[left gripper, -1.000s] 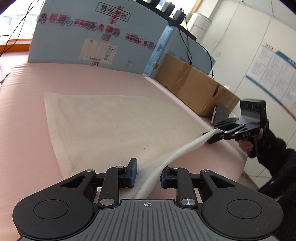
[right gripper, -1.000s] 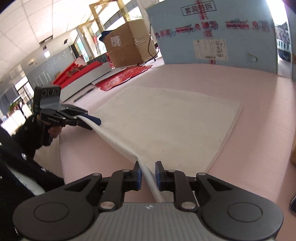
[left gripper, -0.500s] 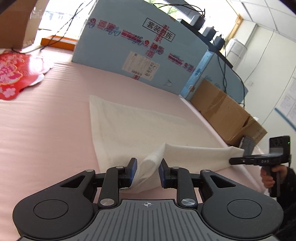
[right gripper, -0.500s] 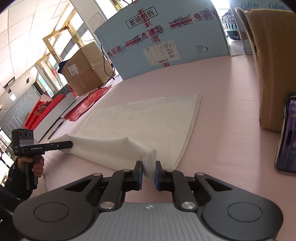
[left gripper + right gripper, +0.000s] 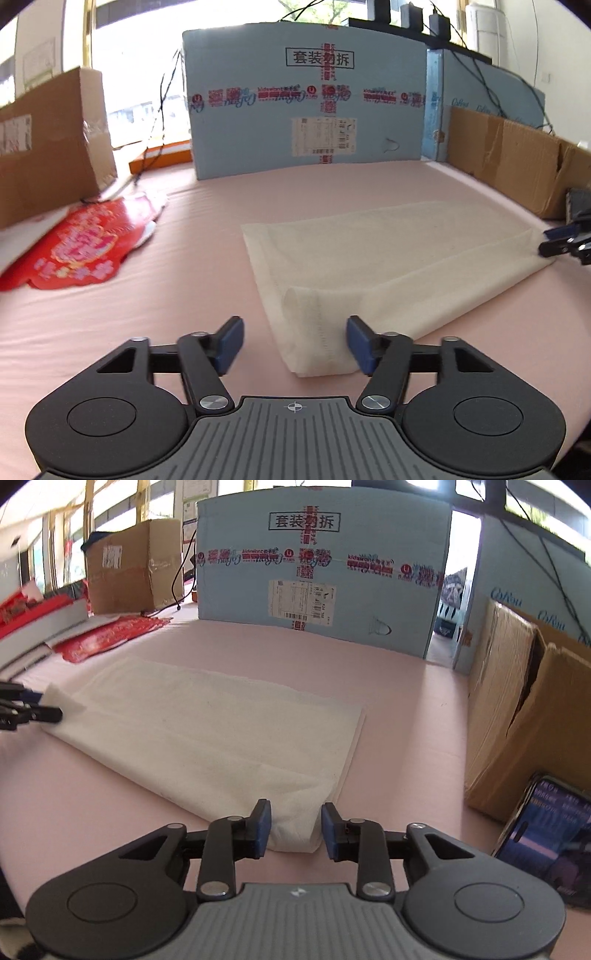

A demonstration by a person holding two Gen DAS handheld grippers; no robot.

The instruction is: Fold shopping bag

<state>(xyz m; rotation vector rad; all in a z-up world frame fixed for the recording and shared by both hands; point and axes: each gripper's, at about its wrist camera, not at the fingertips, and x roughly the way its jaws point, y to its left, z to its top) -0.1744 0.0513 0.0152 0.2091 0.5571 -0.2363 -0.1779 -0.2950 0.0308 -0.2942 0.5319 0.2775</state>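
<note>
The cream cloth shopping bag (image 5: 399, 266) lies folded over on the pink tabletop (image 5: 166, 314). My left gripper (image 5: 293, 345) is opening, its blue pads apart on either side of the bag's near left corner, no longer pressing it. In the right wrist view the same bag (image 5: 207, 734) stretches away to the left. The right gripper (image 5: 295, 829) is also opening, with the bag's near right corner lying between its pads, which stand clear of the cloth. Each view shows the other gripper's tips at the frame's edge: the right gripper (image 5: 565, 242) and the left gripper (image 5: 26, 709).
A tall light-blue box (image 5: 306, 107) stands at the back. Brown cardboard boxes (image 5: 517, 162) line the right side, another (image 5: 48, 147) sits at the left. A red paper decoration (image 5: 81, 251) lies left of the bag. A phone (image 5: 546, 834) leans by the right box.
Both grippers carried the bag's near edge forward and laid it over the rest. They were shut on the cloth before; now both stand open and the fold lies flat.
</note>
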